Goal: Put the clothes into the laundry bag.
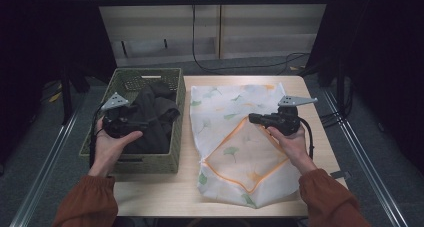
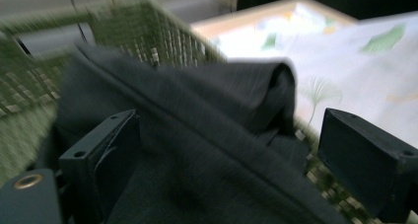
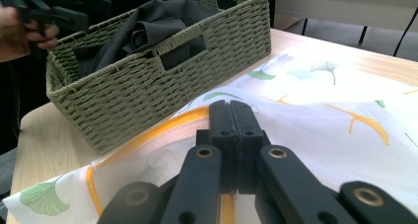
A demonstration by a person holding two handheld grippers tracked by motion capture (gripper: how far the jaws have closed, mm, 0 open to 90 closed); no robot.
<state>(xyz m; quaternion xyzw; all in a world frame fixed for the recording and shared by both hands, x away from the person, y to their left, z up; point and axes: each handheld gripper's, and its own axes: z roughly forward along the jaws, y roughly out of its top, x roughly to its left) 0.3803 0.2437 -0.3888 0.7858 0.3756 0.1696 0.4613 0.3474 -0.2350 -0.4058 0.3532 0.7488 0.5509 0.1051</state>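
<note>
Tabletop basket (image 1: 176, 137) holds dark cloth (image 1: 155, 117) under released left claw (image 2: 222, 160); right claw (image 3: 230, 116) clenches laundry bag (image 1: 240, 152).

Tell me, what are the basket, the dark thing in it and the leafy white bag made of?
The basket looks woven from twisted olive-green cord, perhaps paper rope: its plaited ridges show. The dark cloth seems soft matte fabric, falling in loose folds. The bag looks like fine white mesh, slightly see-through, with orange trim.
</note>
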